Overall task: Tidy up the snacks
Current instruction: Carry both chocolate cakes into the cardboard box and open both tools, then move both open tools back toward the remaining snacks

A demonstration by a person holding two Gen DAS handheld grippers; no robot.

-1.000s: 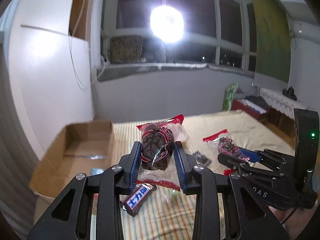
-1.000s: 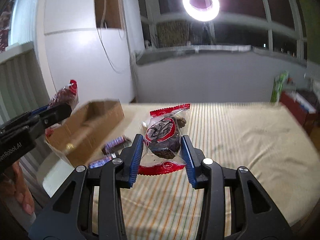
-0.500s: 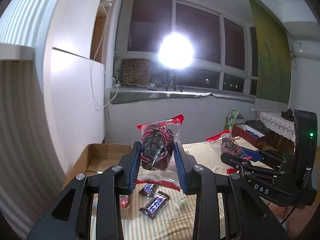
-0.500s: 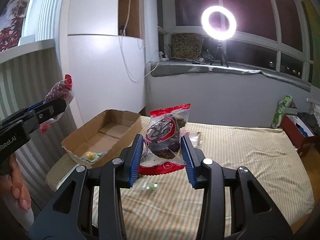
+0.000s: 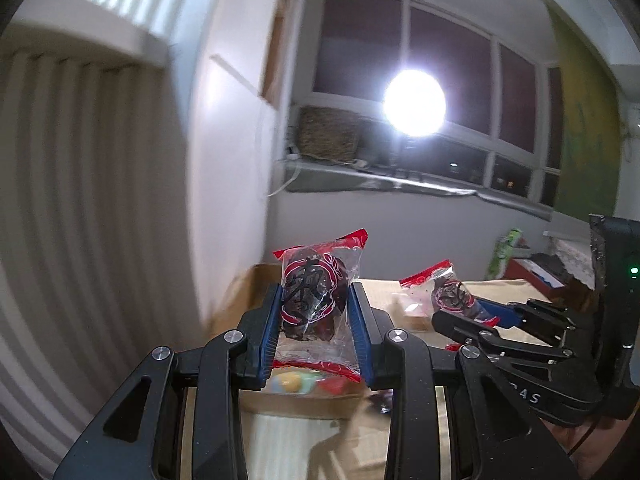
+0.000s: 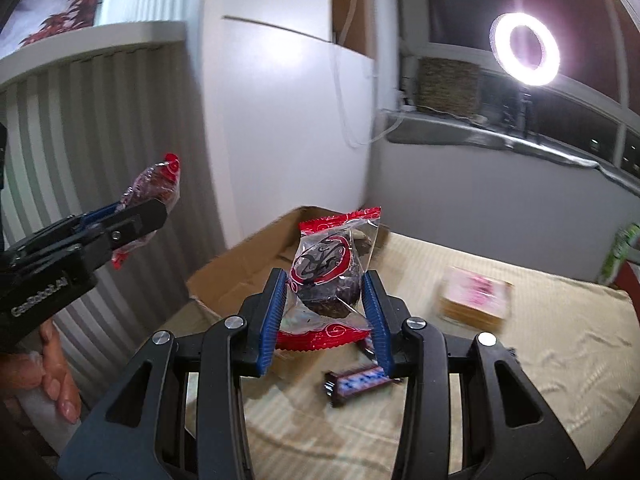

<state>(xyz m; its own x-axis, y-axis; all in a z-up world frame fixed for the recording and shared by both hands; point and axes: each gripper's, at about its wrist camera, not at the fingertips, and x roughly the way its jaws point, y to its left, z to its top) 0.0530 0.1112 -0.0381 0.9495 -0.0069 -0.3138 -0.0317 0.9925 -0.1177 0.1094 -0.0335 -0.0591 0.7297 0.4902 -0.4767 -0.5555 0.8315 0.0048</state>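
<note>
My left gripper is shut on a clear red-trimmed packet with a dark cake, held in the air above the near end of an open cardboard box. My right gripper is shut on a like cake packet, held above the striped bed in front of the box. The right gripper and its packet show at the right of the left wrist view. The left gripper and its packet show at the left of the right wrist view.
Round sweets lie in the box. A chocolate bar lies on the striped bed, and a pink-and-tan snack pack lies farther right. White wall and ribbed radiator panel stand left of the box. A ring light is at the window.
Both grippers have swung left and toward the box, each still holding its cake packet. The box now lies right under the left gripper and closer ahead of the right one.
</note>
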